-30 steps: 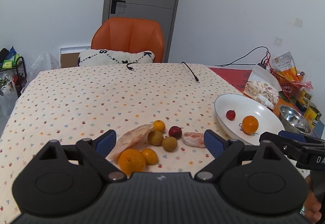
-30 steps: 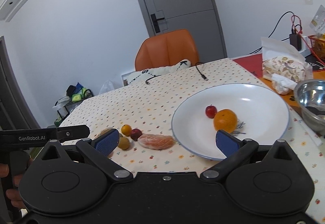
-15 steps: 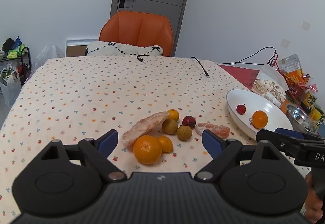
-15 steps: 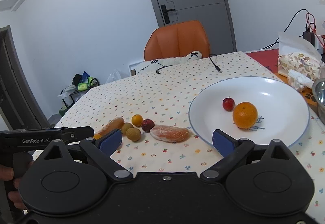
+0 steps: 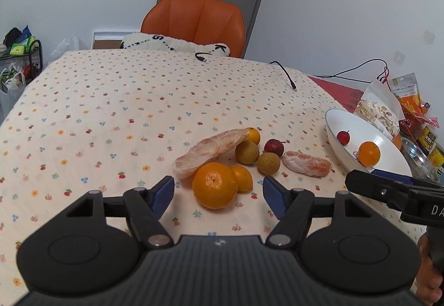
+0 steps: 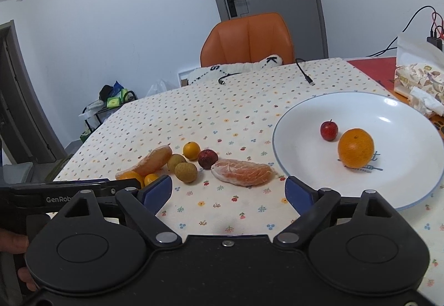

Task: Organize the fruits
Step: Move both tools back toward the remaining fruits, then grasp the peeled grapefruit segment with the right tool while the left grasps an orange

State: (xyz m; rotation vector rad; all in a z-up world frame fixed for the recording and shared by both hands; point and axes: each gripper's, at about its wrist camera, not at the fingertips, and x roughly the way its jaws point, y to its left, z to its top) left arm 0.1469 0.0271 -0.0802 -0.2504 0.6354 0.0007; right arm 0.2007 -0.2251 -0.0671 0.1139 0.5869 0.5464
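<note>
Your left hand-held gripper (image 5: pixel 218 192) spread before the large orange (image 5: pixel 215 184), your right hand-held gripper (image 6: pixel 228 191) spread near the peeled pomelo segment (image 6: pixel 242 171), white plate (image 6: pixel 394 192) beside it.

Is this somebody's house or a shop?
Most likely a home dining room: a table under a flowery tablecloth, an orange chair pulled up to it, a white plate holding fruit, and snack packets at the table's edge.

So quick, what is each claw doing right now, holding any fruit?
Left claw: open, holding nothing; the big orange sits between its fingers.
Right claw: open, holding nothing.
</note>
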